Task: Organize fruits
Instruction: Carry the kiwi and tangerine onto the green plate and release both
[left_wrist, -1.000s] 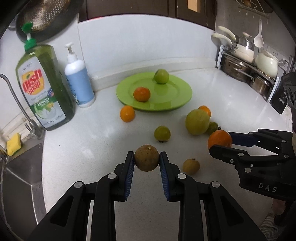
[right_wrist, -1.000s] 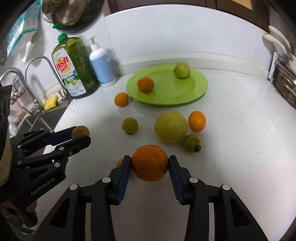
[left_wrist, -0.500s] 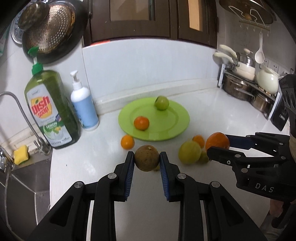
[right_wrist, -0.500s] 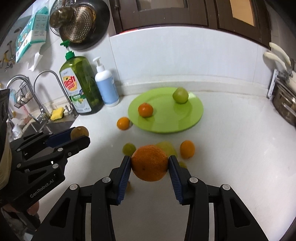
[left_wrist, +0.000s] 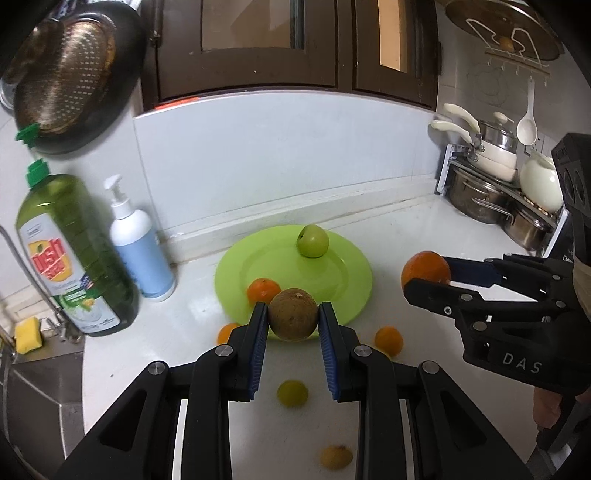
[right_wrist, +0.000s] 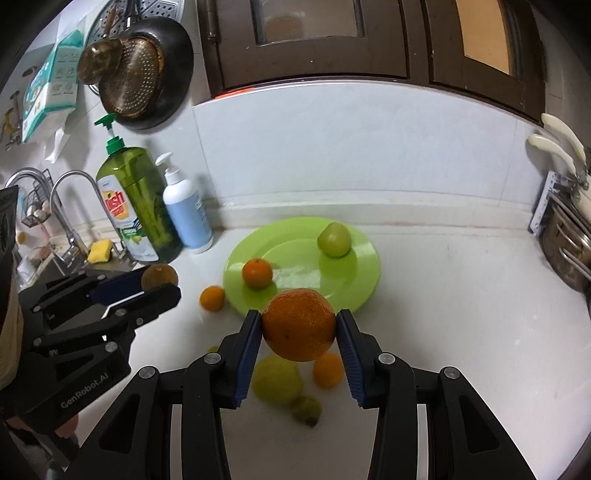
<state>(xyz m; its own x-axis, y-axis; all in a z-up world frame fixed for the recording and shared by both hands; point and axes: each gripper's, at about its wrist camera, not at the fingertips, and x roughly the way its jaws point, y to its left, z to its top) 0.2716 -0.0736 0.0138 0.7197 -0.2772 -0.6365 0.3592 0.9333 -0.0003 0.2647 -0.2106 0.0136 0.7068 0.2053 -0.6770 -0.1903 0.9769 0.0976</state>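
My left gripper (left_wrist: 292, 320) is shut on a brown round fruit (left_wrist: 293, 314), held in the air in front of the green plate (left_wrist: 347, 273). My right gripper (right_wrist: 299, 326) is shut on a large orange (right_wrist: 298, 324), also held up, near the plate (right_wrist: 354, 273). A green apple (left_wrist: 312, 240) and a small orange (left_wrist: 261, 290) lie on the plate. Several loose fruits lie on the counter below: small oranges (right_wrist: 212, 297) (right_wrist: 327, 370), a big yellow-green fruit (right_wrist: 277, 380) and a small green one (right_wrist: 306, 408).
A green dish soap bottle (left_wrist: 70, 254) and a white pump bottle (left_wrist: 138, 243) stand at the left by the sink (left_wrist: 33, 391) and tap (right_wrist: 74, 206). Pots on a rack (left_wrist: 498, 192) stand at the right. The wall runs behind the plate.
Both grippers have risen and moved toward the plate with their fruits held. The loose fruits now sit lower in both views.
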